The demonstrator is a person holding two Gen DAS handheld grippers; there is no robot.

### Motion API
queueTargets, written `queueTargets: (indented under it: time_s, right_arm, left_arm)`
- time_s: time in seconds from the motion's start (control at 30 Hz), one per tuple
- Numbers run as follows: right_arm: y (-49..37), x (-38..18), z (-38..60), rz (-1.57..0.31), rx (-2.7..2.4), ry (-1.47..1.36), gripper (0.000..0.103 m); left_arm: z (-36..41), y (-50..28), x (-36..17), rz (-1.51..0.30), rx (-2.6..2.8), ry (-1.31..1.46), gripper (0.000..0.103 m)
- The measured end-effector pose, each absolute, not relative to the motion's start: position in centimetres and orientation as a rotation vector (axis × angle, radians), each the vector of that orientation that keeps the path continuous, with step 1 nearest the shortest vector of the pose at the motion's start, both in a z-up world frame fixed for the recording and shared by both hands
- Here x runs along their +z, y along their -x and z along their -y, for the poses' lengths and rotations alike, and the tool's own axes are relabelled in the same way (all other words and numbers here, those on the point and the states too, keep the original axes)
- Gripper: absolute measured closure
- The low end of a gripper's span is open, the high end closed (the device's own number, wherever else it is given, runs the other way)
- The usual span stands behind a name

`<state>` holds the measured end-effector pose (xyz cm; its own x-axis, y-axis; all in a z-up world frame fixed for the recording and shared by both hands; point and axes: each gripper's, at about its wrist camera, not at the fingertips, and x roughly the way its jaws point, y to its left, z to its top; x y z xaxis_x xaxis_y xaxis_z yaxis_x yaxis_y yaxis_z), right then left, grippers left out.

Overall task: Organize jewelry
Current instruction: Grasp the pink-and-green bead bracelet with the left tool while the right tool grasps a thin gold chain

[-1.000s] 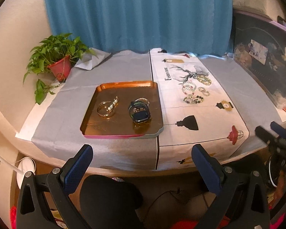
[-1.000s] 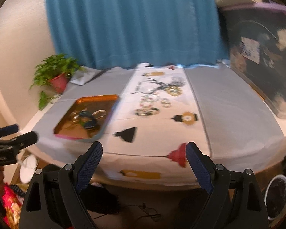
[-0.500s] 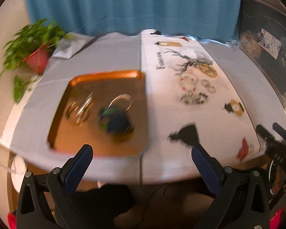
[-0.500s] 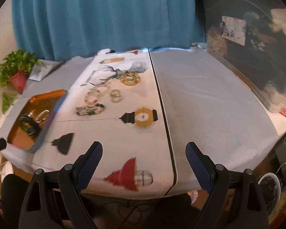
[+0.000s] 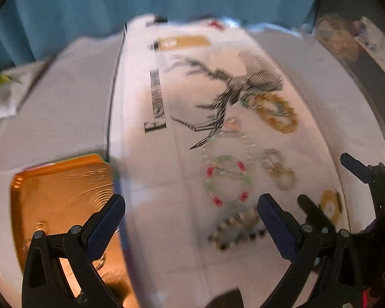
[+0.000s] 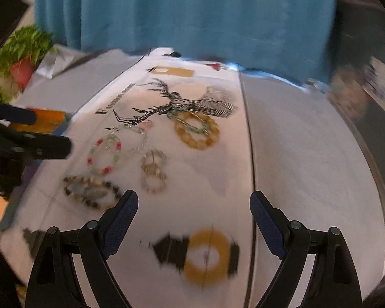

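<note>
Several bead bracelets lie on the white printed cloth (image 5: 182, 179): a yellow one (image 5: 276, 113) (image 6: 196, 129), a green and red one (image 5: 227, 179) (image 6: 105, 156), a pale pair (image 5: 278, 169) (image 6: 154, 170) and a dark beaded one (image 5: 237, 228) (image 6: 91, 191). The copper tray (image 5: 56, 192) sits at the left. My left gripper (image 5: 191, 215) hangs open over the cloth between tray and bracelets, holding nothing. My right gripper (image 6: 193, 205) is open too, just right of the dark bracelet, and it also shows in the left wrist view (image 5: 346, 184).
A teal curtain (image 6: 187, 12) hangs behind the table. A potted plant (image 6: 23, 51) stands at the back left. A dark cluttered box (image 5: 367, 51) lines the right side. Grey cloth (image 6: 308, 154) covers the table right of the printed runner.
Both grippers have come forward and down from beyond the table's front edge to over the cloth. The bracelets now look much nearer. Both stayed open.
</note>
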<state>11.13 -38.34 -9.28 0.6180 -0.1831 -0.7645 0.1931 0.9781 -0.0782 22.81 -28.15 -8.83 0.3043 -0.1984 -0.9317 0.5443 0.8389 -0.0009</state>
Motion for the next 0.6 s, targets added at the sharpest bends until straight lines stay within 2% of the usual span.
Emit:
queueTargets:
  time_s: [0.2,0.37,0.4,0.47,0.5,0.53,0.57,0.6]
  right_arm:
    - [-15.4,-12.0,38.3,-0.958,-0.142,-0.001,0.014]
    - [-16.3,-12.7,39.4,-0.942,-0.141,-0.084,0.008]
    - [-16.4,-12.7,39.5,-0.942,-0.142,-0.092,0.008]
    - [-16.5,-12.8,39.4,-0.942,-0.143,-0.086,0.012]
    - [-16.4,-12.7,39.4,-0.933,-0.131,-0.085,0.019]
    - [-16.2,-12.4,39.2,-0.913,-0.117,-0.077,0.053]
    - [-15.9,-12.1,39.0,-0.898,-0.096,-0.061,0.094]
    - [-15.8,-12.0,38.6,-0.901,-0.070,-0.039,0.096]
  left_arm:
    - [28.8,-25.6,-12.8,-1.273,-0.492,-0.367,0.002]
    - [29.3,-25.5,-12.9,-1.238,-0.500,-0.384,0.002]
    - [29.5,-25.4,-12.9,-1.234,-0.501,-0.386,0.007]
    - [30.1,-24.6,-11.8,-1.178,-0.557,-0.396,0.048]
    - [30.6,-24.4,-11.4,-1.169,-0.607,-0.407,0.102]
    - [30.9,-24.2,-11.3,-1.188,-0.645,-0.405,0.100]
    - [30.9,-24.1,-11.2,-1.206,-0.672,-0.383,0.099]
    - [30.8,-23.8,-10.9,-1.213,-0.689,-0.360,0.099]
